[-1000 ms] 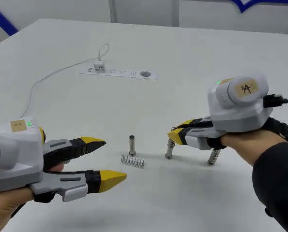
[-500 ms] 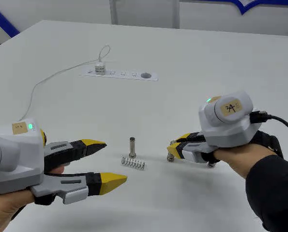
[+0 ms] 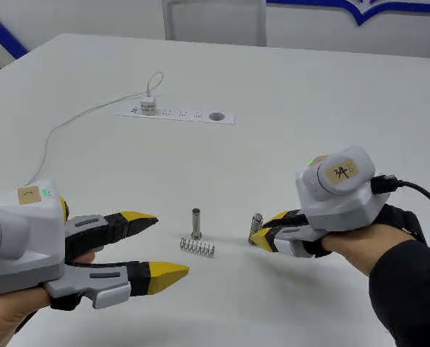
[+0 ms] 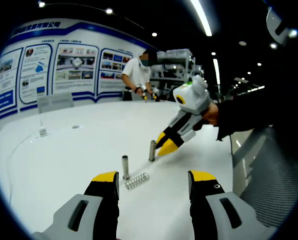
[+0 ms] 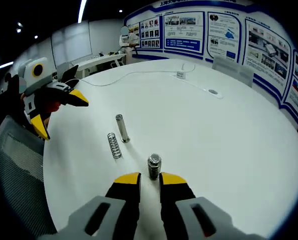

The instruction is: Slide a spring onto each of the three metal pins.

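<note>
A bare metal pin [image 3: 196, 223] [image 4: 125, 167] [image 5: 121, 127] stands upright on the white table. A loose spring [image 3: 197, 247] [image 4: 137, 180] [image 5: 113, 145] lies just in front of it. To the right stands a second pin wearing a spring [image 3: 256, 223] [image 4: 152, 150] [image 5: 154, 166]. My right gripper [image 3: 263, 238] [image 4: 165, 146] [image 5: 150, 180] sits low at that pin's foot, its jaws drawn close around the spring's lower coils. My left gripper [image 3: 169, 244] [image 4: 155, 177] [image 5: 58, 112] hovers open, left of the loose spring, holding nothing.
A white power strip [image 3: 177, 113] with a plugged charger [image 3: 148, 106] and a trailing cable lies at the table's far side. A person [image 4: 137, 75] stands beyond the table. A mesh chair back [image 5: 16, 165] is near the table edge.
My right gripper has moved down along the sprung pin from its top to its foot and now covers the pin that stood further right. The left gripper has hardly moved.
</note>
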The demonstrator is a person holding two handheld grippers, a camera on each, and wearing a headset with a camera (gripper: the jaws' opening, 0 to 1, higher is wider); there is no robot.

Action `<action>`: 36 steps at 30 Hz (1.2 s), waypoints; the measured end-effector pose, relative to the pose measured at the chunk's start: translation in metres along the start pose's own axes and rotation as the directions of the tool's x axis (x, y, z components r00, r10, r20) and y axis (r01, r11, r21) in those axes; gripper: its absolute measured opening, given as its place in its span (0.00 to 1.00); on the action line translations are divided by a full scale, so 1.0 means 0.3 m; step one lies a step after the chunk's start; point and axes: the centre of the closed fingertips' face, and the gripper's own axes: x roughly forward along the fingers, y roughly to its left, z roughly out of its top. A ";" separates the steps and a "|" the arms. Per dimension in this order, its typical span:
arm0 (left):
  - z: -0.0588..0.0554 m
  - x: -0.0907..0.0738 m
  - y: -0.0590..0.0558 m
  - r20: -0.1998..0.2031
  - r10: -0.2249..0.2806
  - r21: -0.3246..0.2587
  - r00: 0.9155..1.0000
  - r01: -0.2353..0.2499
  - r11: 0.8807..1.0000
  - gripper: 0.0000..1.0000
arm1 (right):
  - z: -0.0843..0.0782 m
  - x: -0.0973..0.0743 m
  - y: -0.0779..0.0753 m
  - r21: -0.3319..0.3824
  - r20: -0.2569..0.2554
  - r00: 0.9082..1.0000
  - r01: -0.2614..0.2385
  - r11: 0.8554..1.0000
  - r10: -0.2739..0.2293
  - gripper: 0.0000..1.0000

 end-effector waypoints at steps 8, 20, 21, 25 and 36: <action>0.000 0.001 -0.001 -0.001 -0.002 0.002 1.000 0.002 1.000 0.56 | 0.008 0.002 0.101 -0.052 -0.018 0.998 -0.065 0.997 0.064 0.15; -0.007 0.000 0.002 -0.004 0.000 0.001 1.000 0.000 1.000 0.56 | 0.071 0.088 0.191 -0.157 -0.015 0.991 -0.135 0.978 0.134 0.16; -0.008 0.000 0.002 -0.004 0.000 0.001 1.000 0.000 1.000 0.56 | 0.075 0.095 0.192 -0.159 -0.016 0.990 -0.139 0.977 0.138 0.16; -0.010 0.000 0.001 -0.008 0.000 0.001 1.000 0.000 1.000 0.56 | 0.083 0.130 0.194 -0.169 -0.029 0.989 -0.150 0.974 0.147 0.17; -0.014 -0.006 0.003 -0.015 0.006 0.002 1.000 -0.006 1.000 0.55 | 0.063 0.189 0.192 -0.167 -0.076 0.983 -0.176 0.970 0.165 0.22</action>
